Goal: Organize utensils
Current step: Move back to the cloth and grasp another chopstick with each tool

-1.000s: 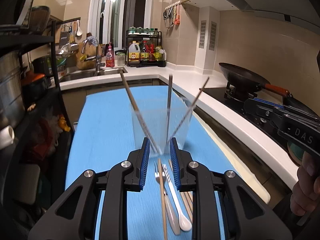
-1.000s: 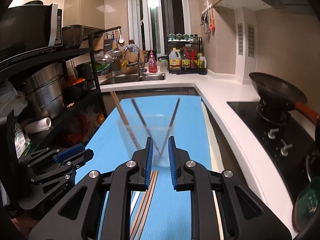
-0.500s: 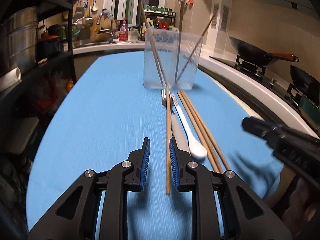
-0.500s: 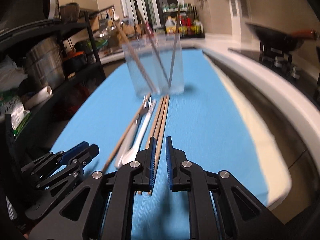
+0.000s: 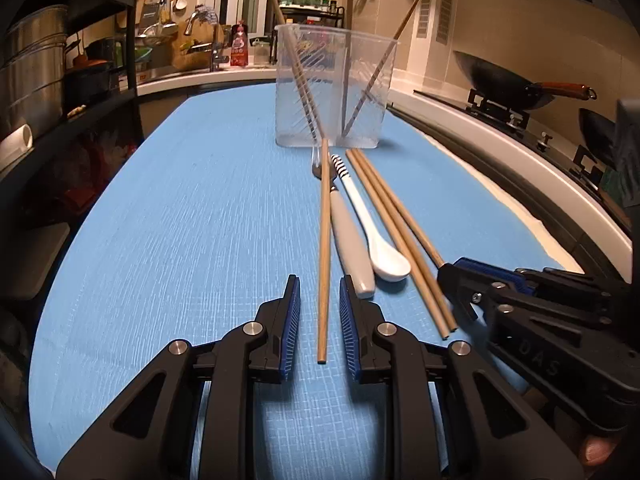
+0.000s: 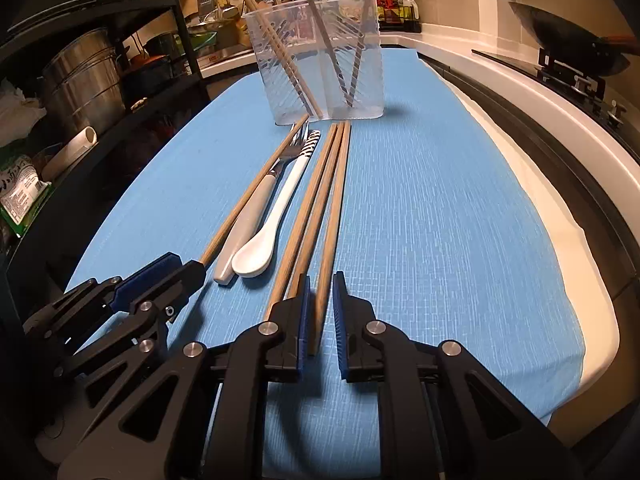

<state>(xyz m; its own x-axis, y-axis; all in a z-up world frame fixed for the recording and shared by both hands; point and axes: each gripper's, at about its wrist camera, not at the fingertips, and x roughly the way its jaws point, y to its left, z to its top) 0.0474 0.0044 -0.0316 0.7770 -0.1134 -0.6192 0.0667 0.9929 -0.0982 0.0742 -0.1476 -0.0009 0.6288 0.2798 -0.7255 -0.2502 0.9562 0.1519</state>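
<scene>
Your left gripper (image 5: 319,314) straddles a lone chopstick (image 5: 325,240), jaws parted and not touching it. Your right gripper (image 6: 319,314), narrowly parted, flanks the outermost of three chopsticks (image 6: 334,208) on the blue mat (image 6: 440,208), open mat rightward to its edge.

Between my left gripper's (image 5: 319,312) blue ribbed pads lies a tan wooden chopstick (image 5: 324,240). Just right of it sit a fork (image 5: 348,236) with a pale grey handle and a white spoon (image 5: 376,236) whose handle end is striped black and white. My right gripper (image 6: 319,312), black with blue pads, straddles light-brown chopsticks (image 6: 324,208). Under both spreads a sky-blue cloth (image 6: 432,216) with a fine white weave. Ahead stands a clear ribbed cup (image 5: 336,84).
</scene>
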